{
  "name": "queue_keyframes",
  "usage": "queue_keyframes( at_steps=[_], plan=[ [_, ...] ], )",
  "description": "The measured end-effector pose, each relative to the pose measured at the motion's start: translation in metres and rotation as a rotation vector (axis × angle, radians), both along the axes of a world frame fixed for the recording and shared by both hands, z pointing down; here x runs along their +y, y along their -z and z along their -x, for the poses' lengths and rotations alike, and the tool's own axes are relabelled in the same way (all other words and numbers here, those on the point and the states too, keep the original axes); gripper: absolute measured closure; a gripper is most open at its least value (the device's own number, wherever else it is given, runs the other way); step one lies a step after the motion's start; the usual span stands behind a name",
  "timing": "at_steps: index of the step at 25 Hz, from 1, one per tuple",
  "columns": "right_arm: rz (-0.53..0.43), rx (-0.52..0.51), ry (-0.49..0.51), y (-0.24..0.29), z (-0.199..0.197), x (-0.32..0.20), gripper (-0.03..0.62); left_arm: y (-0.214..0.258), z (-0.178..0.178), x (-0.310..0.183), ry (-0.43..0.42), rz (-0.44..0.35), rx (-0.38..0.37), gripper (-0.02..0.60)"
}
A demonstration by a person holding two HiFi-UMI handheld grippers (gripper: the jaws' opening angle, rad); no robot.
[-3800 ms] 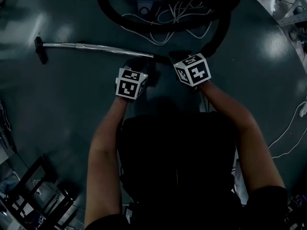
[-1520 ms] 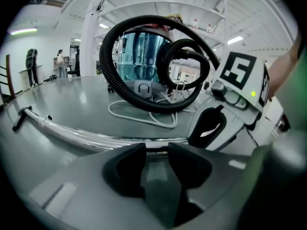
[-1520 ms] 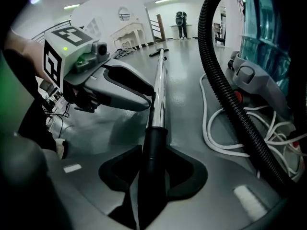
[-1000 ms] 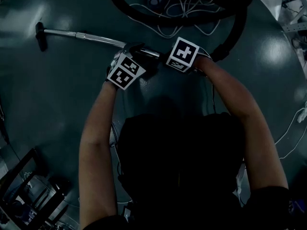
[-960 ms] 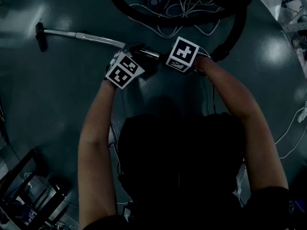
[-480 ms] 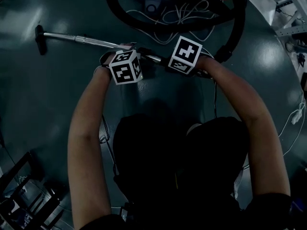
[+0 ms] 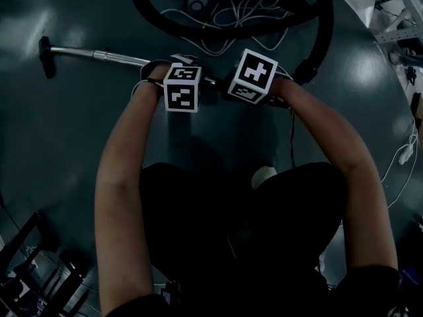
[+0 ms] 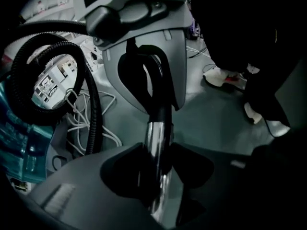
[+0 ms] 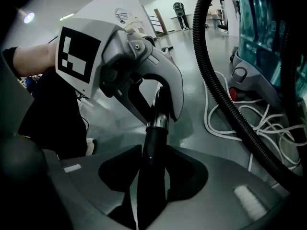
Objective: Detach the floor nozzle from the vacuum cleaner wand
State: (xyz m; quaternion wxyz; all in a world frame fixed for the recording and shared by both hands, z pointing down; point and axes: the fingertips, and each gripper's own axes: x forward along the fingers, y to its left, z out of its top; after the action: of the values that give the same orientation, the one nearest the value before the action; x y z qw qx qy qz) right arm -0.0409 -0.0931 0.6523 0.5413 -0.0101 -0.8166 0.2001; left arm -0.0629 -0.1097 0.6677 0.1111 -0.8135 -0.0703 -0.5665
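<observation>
Our left gripper (image 8: 158,174), whose jaws have just been closing, pinches the chrome wand (image 8: 156,134). Our right gripper (image 9: 152,176) clamps the black handle (image 9: 153,140) just beside it. The floor nozzle (image 7: 45,57) sits on the wand's far end, on the floor (image 7: 59,150), well left of both.

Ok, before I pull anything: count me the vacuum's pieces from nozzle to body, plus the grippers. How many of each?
Chrome wand: 1
Floor nozzle: 1
Black hose: 1
Vacuum body: 1
Grippers: 2, left gripper just closed on the wand between its jaws, right gripper on the hose's black end tube
Total: 6
</observation>
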Motion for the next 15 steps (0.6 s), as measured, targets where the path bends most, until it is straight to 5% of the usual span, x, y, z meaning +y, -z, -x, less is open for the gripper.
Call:
queue_keyframes(
  at_steps=[15],
  plan=[
    [0.038,-0.033,-0.019,-0.008,-0.002,0.031,0.436,-0.009,-0.001,0.031,-0.044,0.022,-0.032,0.407]
  ],
)
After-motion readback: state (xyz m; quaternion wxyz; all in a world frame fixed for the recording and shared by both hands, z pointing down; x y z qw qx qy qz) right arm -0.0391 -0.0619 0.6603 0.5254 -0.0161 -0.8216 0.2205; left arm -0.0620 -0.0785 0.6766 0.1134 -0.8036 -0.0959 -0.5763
